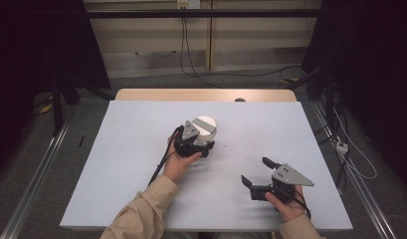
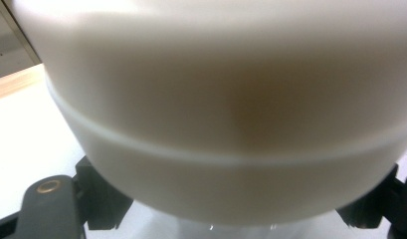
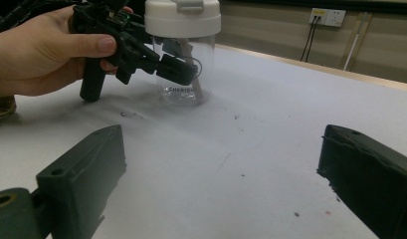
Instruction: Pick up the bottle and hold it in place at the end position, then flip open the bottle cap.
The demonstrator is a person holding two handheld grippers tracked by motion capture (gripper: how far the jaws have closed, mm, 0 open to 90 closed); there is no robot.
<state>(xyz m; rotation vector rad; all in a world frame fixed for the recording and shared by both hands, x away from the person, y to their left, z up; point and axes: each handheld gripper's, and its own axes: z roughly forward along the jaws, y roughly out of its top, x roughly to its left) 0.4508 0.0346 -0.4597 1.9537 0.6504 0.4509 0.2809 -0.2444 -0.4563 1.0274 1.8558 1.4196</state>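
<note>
A clear jar (image 1: pixel 205 127) with a white lid (image 3: pixel 182 17) stands upright in the middle of the white table (image 1: pixel 131 164). My left gripper (image 1: pixel 203 145) reaches it from the near side, and its black jaws sit on either side of the clear body just under the lid, shut on it. In the left gripper view the lid (image 2: pixel 226 99) is very close and blurred. The right gripper view shows one jaw of the left gripper (image 3: pixel 177 68) across the glass of the jar (image 3: pixel 183 89). My right gripper (image 1: pixel 255 171) is near the front right, open and holding nothing (image 3: pixel 221 169).
The white sheet covers a wooden tabletop whose strip (image 1: pixel 206 94) shows at the far edge. Cables (image 1: pixel 191 64) run over the floor behind, and metal rails (image 1: pixel 37 169) flank the table. A few dark specks (image 3: pixel 131 115) mark the sheet.
</note>
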